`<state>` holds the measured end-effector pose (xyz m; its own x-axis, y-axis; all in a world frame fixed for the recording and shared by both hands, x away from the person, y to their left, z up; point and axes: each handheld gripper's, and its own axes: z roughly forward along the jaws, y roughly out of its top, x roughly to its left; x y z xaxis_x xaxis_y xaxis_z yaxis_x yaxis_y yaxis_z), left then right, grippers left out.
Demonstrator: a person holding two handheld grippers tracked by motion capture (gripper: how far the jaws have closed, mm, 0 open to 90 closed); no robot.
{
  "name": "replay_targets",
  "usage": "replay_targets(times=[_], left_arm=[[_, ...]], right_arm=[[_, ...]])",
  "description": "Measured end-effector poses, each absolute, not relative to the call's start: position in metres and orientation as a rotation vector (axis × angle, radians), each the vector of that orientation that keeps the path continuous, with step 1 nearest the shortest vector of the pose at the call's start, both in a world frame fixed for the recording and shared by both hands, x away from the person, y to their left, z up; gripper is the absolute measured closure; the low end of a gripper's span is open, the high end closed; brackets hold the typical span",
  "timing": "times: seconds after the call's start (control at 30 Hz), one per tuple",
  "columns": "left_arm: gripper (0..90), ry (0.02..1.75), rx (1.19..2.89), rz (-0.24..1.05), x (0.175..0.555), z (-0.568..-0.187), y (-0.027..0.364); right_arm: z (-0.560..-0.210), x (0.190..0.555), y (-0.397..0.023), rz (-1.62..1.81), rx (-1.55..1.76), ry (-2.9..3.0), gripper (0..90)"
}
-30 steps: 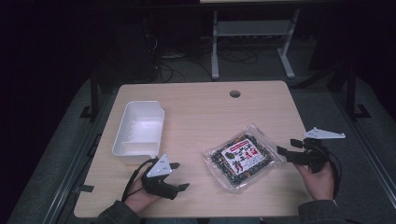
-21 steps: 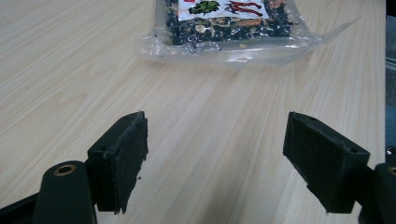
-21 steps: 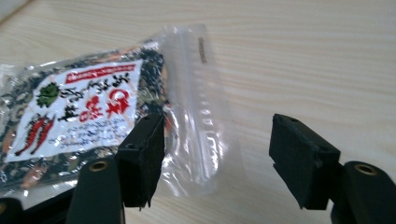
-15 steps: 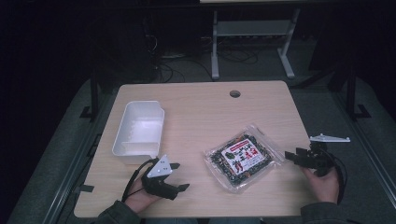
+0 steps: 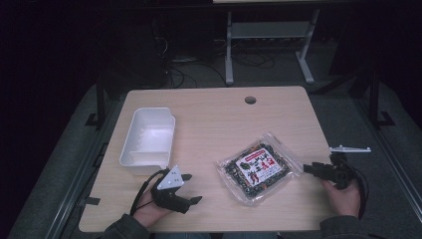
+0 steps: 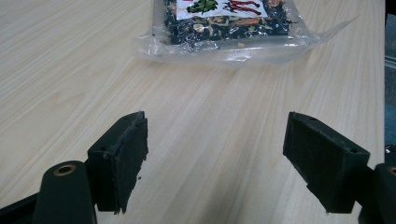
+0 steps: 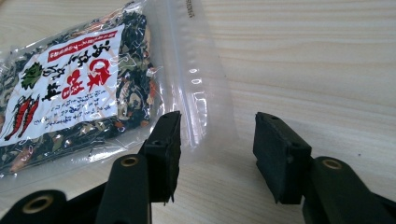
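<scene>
Pulled back toward the desk's right edge, the right gripper [image 5: 315, 170] sits half open beside the clear dried-food packet [image 5: 256, 168]; the left gripper [image 5: 188, 189], wide open and empty, rests near the front edge by a white bin [image 5: 149, 141].

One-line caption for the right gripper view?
Open right gripper at the clear edge of a food packet on the table.

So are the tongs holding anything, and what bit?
Nothing is held. The left tongs are open over bare table. The right tongs are open around the packet's clear edge, not pinching it.
</scene>
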<state>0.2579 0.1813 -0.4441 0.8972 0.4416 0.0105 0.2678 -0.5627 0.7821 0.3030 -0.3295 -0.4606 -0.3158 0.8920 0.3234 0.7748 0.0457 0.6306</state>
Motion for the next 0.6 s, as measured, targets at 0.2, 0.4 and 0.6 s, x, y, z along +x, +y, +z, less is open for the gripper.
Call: replay_targets(times=[0.2, 0.4, 0.6], left_arm=[[21.4, 0.501, 2.198, 0.258, 0.2575, -0.4443, 0.1806], [21.4, 0.499, 2.201, 0.259, 0.2574, -0.4444, 0.1802], [21.4, 0.496, 2.205, 0.259, 0.2573, -0.4445, 0.1797]], right_arm=[[-0.4644, 0.3052, -0.326, 1.141, 1.74, 2.186, 56.5], [-0.4684, 0.3075, -0.3238, 1.18, 1.754, 2.2, 62.6], [-0.468, 0.3084, -0.3201, 1.19, 1.735, 2.202, 72.0]])
